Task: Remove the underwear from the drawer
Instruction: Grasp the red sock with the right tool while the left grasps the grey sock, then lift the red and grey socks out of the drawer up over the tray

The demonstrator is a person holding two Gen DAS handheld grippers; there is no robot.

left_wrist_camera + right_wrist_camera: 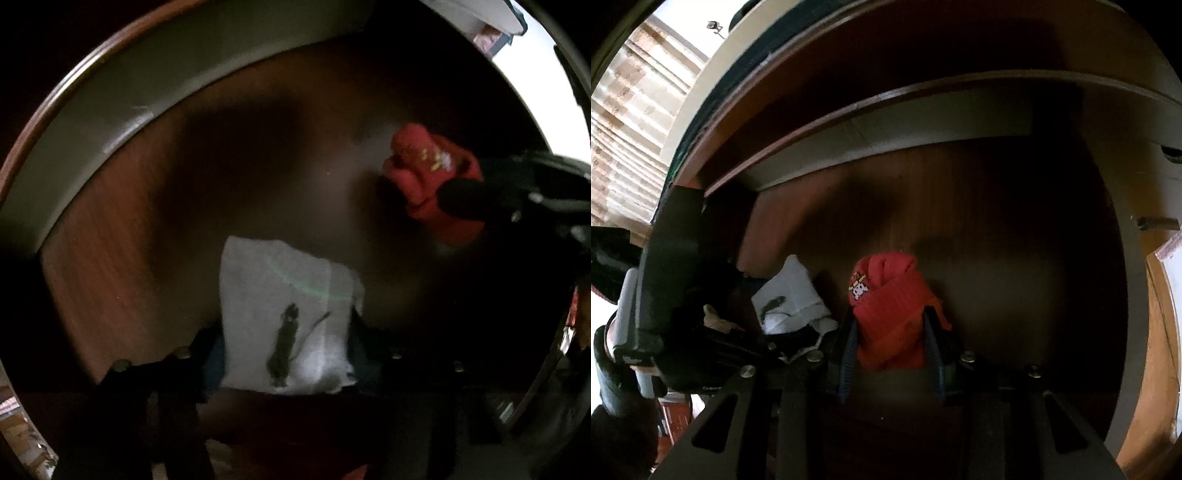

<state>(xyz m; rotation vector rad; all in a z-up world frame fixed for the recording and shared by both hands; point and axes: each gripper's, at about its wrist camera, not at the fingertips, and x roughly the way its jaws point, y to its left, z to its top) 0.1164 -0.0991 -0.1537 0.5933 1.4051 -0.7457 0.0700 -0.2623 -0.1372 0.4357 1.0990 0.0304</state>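
Note:
Inside the wooden drawer (110, 229) lies a white folded underwear (273, 280) with a dark animal print. My left gripper (286, 332) points down onto it, its fingers pressed against the cloth's two sides. To the right, a red rolled underwear (421, 166) with a small printed patch is clamped by my right gripper (461, 201). In the right wrist view the red underwear (894, 295) sits squeezed between my right gripper's (890, 317) blue-padded fingers (849, 347). The white underwear (790, 295) shows at the left beside my left gripper (701, 306).
The drawer's grey back wall (886, 133) runs under the dark wooden cabinet front (923, 55). The drawer floor (1015, 229) is bare brown wood, partly in deep shadow. A person's hand in a dark glove (613, 373) holds the left gripper. Bright curtains (631, 122) hang outside, upper left.

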